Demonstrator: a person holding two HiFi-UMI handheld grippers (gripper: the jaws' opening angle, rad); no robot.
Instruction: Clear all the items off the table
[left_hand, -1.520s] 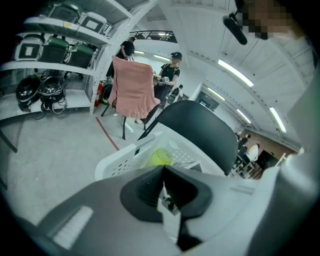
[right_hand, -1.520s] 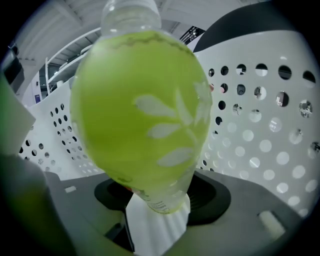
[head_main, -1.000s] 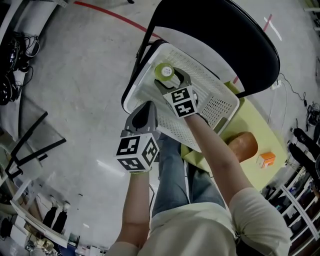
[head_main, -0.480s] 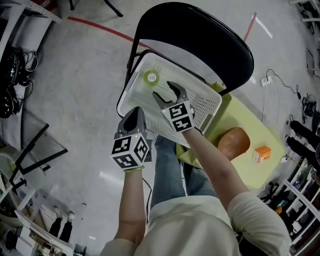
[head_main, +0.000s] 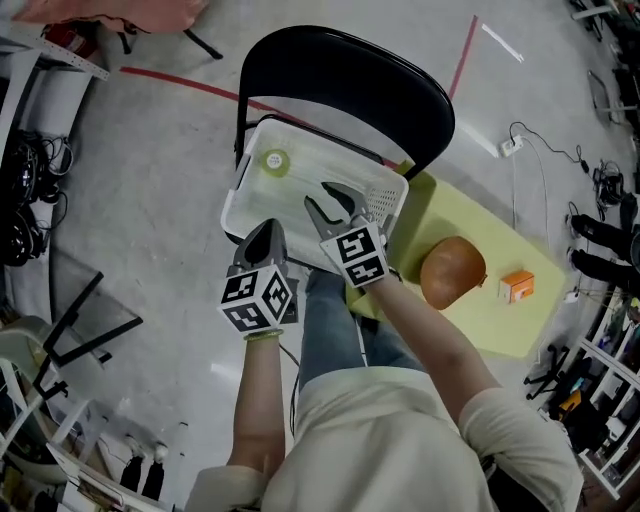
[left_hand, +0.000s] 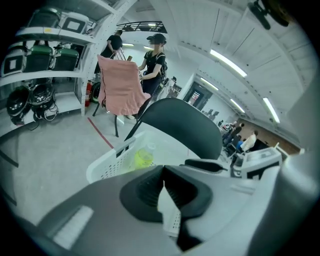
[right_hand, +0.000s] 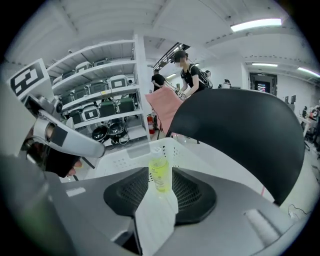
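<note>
Floor (head_main: 150, 150): grey polished concrete, catching glare from the lights overhead.
Red tape (head_main: 185, 85): one line crossing the floor by the chair, and a paler strip (head_main: 462, 55) angling off at the top.
Chair (head_main: 340, 90): black, rounded back, dead centre.
Cables (head_main: 22, 190): a dark tangle down the left edge.
Shelving (right_hand: 100, 95): white racks loaded with cases and helmets.
Pink cloth (left_hand: 120, 85): draped over a seat, two people (left_hand: 155, 57) standing right behind it.
Strip lights (right_hand: 255, 23): long, bright, set in a white ceiling.
</note>
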